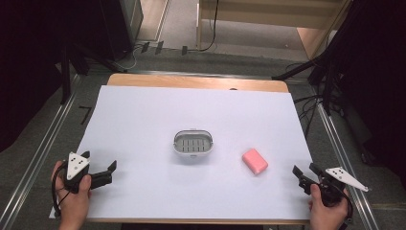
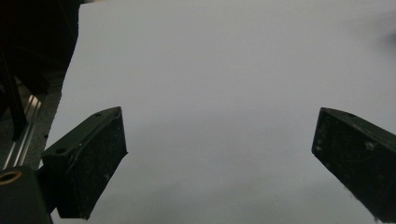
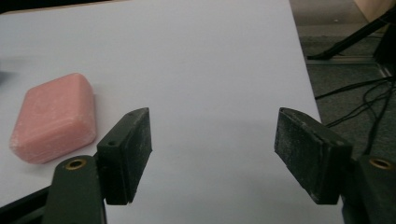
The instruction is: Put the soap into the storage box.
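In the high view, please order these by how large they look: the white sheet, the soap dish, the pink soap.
1. white sheet, by far the largest
2. soap dish
3. pink soap, the smallest

All three lie at similar distance, so the order looks reliable.

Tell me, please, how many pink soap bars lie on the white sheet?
1. The pink soap bar lies right of the soap dish, apart from it, near the right gripper. None seems hidden.
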### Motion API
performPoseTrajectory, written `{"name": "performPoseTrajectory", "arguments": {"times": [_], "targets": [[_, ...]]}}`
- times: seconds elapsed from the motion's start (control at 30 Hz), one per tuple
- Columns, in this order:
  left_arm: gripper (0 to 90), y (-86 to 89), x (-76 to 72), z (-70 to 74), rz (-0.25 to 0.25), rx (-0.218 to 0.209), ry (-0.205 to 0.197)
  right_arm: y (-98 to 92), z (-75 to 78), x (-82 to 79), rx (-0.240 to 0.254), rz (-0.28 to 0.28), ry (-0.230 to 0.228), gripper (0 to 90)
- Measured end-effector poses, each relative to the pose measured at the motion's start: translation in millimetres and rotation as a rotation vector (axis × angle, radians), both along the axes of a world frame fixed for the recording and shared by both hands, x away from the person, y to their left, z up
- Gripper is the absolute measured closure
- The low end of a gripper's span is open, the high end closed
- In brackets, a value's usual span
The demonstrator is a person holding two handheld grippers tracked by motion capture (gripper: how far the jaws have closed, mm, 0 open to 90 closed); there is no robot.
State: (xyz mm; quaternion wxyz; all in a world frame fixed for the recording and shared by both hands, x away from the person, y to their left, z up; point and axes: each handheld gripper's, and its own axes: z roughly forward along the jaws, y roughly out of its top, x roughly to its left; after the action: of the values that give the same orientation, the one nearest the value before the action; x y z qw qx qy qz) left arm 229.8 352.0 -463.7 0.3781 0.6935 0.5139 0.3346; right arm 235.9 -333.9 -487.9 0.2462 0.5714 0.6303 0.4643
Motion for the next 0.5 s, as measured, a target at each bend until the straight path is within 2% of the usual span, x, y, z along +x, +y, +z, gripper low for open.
{"name": "performPoseTrajectory", "arguments": {"times": [0.1, 0.13, 0.17, 0.2, 0.23, 0.27, 0.3, 0.33, 0.37, 0.4, 0.43, 0.47, 0.5], "targets": [[3.7, 0.1, -0.5, 0.1, 0.001, -0.003, -0.002, -0.7, 0.2, 4.2, 0.009, 0.039, 0.024, 27.5], [3.6, 0.0, -0.5, 0.0, 0.001, -0.005, -0.003, -1.2, 1.2, 5.6, 0.024, 0.053, 0.015, 32.2], [3.6, 0.1, -0.6, 0.0, 0.0, -0.006, -0.004, -1.2, 1.2, 5.6, 0.024, 0.053, 0.015, 32.2], [3.7, 0.1, -0.5, 0.0, 0.0, -0.006, -0.003, -1.9, 3.5, 5.8, 0.041, 0.076, 0.038, 34.6], [3.6, 0.1, -0.4, 0.1, 0.001, -0.004, -0.002, -2.2, 6.2, 6.0, 0.053, 0.11, 0.053, 33.5], [3.7, 0.1, -0.2, 0.1, 0.0, -0.001, 0.0, -1.5, 8.1, 5.9, 0.051, 0.118, 0.058, 32.5], [3.6, -0.1, -0.2, 0.0, 0.001, 0.002, 0.0, -0.2, 11.5, 6.2, 0.035, 0.133, 0.073, 27.9], [3.6, -0.2, -0.4, 0.1, 0.003, 0.004, 0.001, 4.0, 16.4, 6.4, -0.025, 0.152, 0.099, 17.6], [3.7, -0.2, -0.4, 0.1, 0.003, 0.004, 0.001, 4.0, 16.4, 6.4, -0.025, 0.152, 0.099, 17.6], [3.7, -0.3, -0.4, 0.1, 0.004, 0.004, 0.001, 5.8, 18.1, 7.3, -0.046, 0.156, 0.12, 17.0], [3.7, -0.3, -0.4, 0.1, 0.003, 0.005, 0.001, 9.1, 20.0, 9.5, -0.083, 0.172, 0.152, 13.9], [3.6, -0.6, -0.5, 0.0, 0.003, 0.005, -0.001, 10.6, 21.1, 11.2, -0.096, 0.193, 0.169, 12.2], [3.7, -0.7, -0.7, 0.0, 0.003, 0.006, -0.002, 13.2, 22.6, 14.1, -0.106, 0.215, 0.212, 12.5]]}}
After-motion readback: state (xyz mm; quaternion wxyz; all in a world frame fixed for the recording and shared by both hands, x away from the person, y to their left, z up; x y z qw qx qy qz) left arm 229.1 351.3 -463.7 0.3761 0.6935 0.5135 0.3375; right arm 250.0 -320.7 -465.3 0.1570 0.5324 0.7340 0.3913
